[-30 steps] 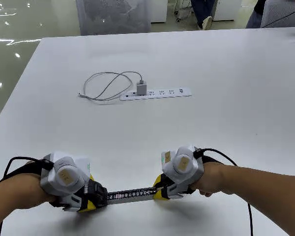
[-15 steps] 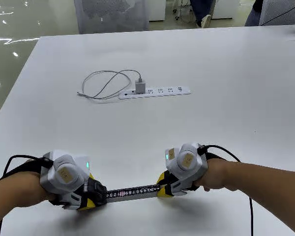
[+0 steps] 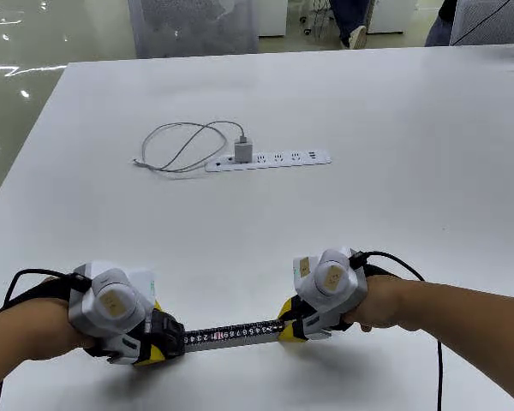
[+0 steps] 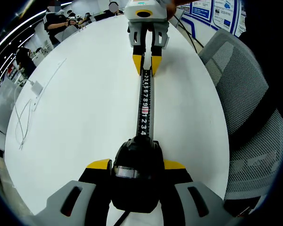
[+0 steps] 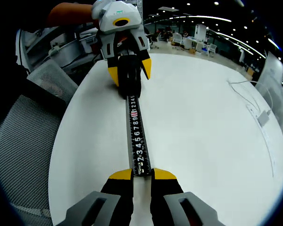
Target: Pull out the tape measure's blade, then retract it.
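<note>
Blade (image 3: 231, 332) is out a bit further than a second ago: the left gripper (image 3: 158, 341) stayed put while the right gripper (image 3: 286, 318) slid a touch to the right. Left claw is clamped round the black tape measure (image 4: 136, 176) at the near edge of the white table (image 3: 394, 171). Right claw pinches the blade's tip, with the blade stretched straight between them. Further back, well apart from all that, there's a looped cable (image 3: 176, 145) and a charger (image 3: 243, 151) plugged into a power strip (image 3: 278, 158).
</note>
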The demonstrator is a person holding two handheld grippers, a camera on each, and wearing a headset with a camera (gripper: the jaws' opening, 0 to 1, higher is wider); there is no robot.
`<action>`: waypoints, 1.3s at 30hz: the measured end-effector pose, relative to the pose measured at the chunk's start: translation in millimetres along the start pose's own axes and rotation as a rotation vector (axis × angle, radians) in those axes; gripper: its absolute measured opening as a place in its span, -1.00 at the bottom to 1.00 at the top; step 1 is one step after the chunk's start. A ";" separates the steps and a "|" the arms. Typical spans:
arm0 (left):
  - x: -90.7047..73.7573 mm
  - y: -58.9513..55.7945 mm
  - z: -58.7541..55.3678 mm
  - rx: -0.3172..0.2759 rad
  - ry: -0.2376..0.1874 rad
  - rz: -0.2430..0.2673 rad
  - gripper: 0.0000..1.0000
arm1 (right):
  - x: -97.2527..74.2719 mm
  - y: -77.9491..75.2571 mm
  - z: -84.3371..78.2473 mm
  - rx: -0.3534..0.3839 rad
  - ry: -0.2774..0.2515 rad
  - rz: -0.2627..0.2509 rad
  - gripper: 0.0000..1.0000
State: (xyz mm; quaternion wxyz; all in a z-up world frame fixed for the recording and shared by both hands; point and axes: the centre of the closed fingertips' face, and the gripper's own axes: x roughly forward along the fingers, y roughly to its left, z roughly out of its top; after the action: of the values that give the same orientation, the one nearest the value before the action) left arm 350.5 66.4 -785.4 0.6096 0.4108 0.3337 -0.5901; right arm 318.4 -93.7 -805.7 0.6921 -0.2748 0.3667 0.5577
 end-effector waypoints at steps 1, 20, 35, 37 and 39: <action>0.1 0.0 -0.1 0.000 0.000 0.000 -0.29 | -0.1 -0.1 -0.4 0.000 0.001 -0.001 -0.82; 0.1 0.0 0.1 -0.001 0.000 -0.001 -0.29 | -4.0 -2.0 -7.1 0.000 0.011 -0.002 -0.82; -0.2 0.2 0.4 -0.001 -0.002 -0.002 -0.29 | -8.6 -2.0 -12.2 0.015 0.012 -0.001 -0.82; -0.2 0.2 0.6 0.000 -0.001 -0.003 -0.29 | -9.5 -2.0 -13.2 0.016 0.013 -0.002 -0.82; -0.3 0.2 0.5 0.000 -0.001 -0.003 -0.29 | -9.9 -2.1 -13.9 0.016 0.013 -0.002 -0.82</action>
State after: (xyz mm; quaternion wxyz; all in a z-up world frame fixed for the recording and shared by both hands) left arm 350.6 66.1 -784.8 0.6089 0.4099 0.3342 -0.5912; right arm 316.6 -110.8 -805.8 0.6924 -0.2733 0.3753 0.5523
